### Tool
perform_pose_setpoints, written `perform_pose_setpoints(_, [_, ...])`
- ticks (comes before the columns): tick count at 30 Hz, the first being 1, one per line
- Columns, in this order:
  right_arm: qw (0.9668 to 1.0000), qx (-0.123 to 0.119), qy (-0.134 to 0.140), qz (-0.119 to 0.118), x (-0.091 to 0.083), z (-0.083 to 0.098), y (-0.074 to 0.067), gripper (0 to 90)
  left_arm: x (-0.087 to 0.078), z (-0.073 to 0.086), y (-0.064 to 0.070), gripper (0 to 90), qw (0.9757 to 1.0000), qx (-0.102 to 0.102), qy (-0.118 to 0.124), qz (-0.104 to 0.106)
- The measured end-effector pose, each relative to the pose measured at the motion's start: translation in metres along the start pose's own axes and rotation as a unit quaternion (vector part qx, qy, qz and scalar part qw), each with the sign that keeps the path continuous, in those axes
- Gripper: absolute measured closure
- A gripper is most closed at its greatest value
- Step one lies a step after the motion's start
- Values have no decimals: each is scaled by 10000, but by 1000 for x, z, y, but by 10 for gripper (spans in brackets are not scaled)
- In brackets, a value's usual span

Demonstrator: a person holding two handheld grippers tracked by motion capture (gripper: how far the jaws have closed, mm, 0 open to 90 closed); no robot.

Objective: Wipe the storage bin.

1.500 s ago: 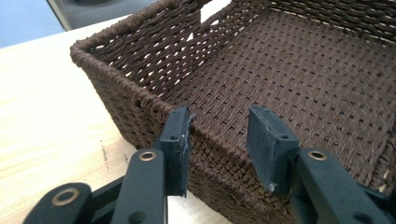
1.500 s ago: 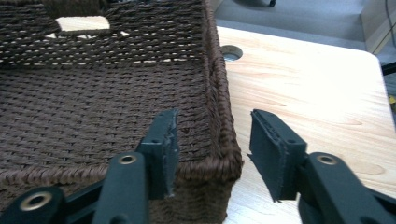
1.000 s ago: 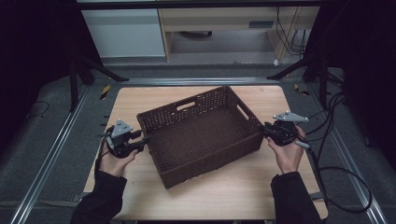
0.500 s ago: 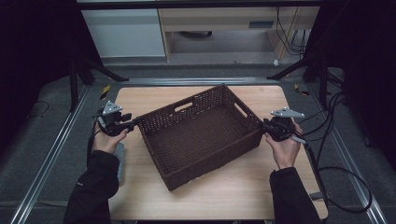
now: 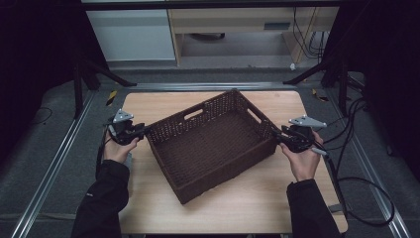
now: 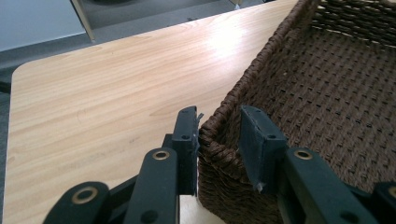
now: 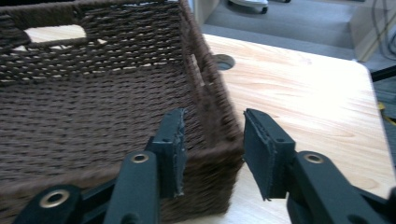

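One brown wicker basket [image 5: 213, 144] lies skewed at the centre of the wooden worktop [image 5: 148, 104], with two handle slots visible in its walls. Two grippers flank it. The left gripper [image 5: 141, 130], at nine o'clock, straddles the basket's corner rim; its fingers [image 6: 186, 140] have just been closing, one touching the weave, the other apart. The right gripper [image 5: 277, 136], at three o'clock, straddles the opposite corner, its fingers [image 7: 261, 149] just opening, released.

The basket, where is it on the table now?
In the high view the basket sits turned at an angle in the middle of the table, with the left gripper at its left corner and the right gripper at its right corner.
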State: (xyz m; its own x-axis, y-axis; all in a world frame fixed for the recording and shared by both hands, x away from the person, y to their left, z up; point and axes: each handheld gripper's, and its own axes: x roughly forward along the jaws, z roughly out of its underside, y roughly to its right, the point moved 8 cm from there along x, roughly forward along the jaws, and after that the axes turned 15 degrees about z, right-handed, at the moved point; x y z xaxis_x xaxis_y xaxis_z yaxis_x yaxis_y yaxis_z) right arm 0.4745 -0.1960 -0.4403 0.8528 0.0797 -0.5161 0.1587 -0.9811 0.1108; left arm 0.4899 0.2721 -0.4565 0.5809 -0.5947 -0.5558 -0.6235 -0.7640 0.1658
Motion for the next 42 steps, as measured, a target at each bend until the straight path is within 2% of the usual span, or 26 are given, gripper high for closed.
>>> perform_pose_setpoints(2, [10000, -3, 19, -44, -2, -1, -4, 548, -5, 4, 5, 668, 10000, 14, 22, -42])
perform_pose_setpoints(5, [9997, 64, 34, -212, -3, -2, -16, 508, -15, 14, 18, 665, 9999, -62, 121, 32])
perform_pose_setpoints(8, [9997, 56, 2, -236, -2, -1, -20, 493, -20, 18, 24, 663, 9999, -72, 127, 93])
perform_pose_setpoints(11, [9995, 133, -50, -290, 2, 1, -28, 467, -23, 21, 29, 657, 9999, 11, 72, 133])
perform_pose_setpoints(14, [9993, 184, -65, -334, 5, 2, -32, 465, -22, 19, 28, 651, 9998, 27, 40, 182])
perform_pose_setpoints(16, [9990, 239, -96, -354, 7, 4, -35, 454, -20, 17, 25, 648, 9999, 88, 18, 89])
perform_pose_setpoints(20, [9992, 257, -73, -293, 14, 6, -38, 441, -12, 15, 18, 657, 9999, 114, -44, 54])
perform_pose_setpoints(22, [9993, 258, -71, -269, 16, 6, -38, 446, -9, 16, 17, 673, 9998, 77, -43, 162])
perform_pose_setpoints(25, [9994, 243, -53, -249, 19, 5, -38, 456, -8, 16, 21, 751, 9995, 72, -18, 310])
perform_pose_setpoints(30, [9996, 216, 6, -207, 20, 3, -38, 465, -11, 21, 28, 757, 9992, 134, -35, 387])
perform_pose_setpoints(33, [9995, 178, 25, -246, 16, 2, -38, 459, -15, 25, 34, 756, 9989, 59, 48, 465])
perform_pose_setpoints(35, [9996, 147, 67, -251, 13, 2, -39, 460, -18, 28, 40, 755, 9990, 96, 39, 439])
perform_pose_setpoints(41, [9994, -24, 82, -344, 10, 1, -54, 429, -22, 36, 62, 747, 9981, 173, -7, 587])
perform_pose_setpoints(42, [9994, -24, 82, -344, 10, 1, -54, 429, -22, 36, 62, 746, 9981, 173, -7, 587])
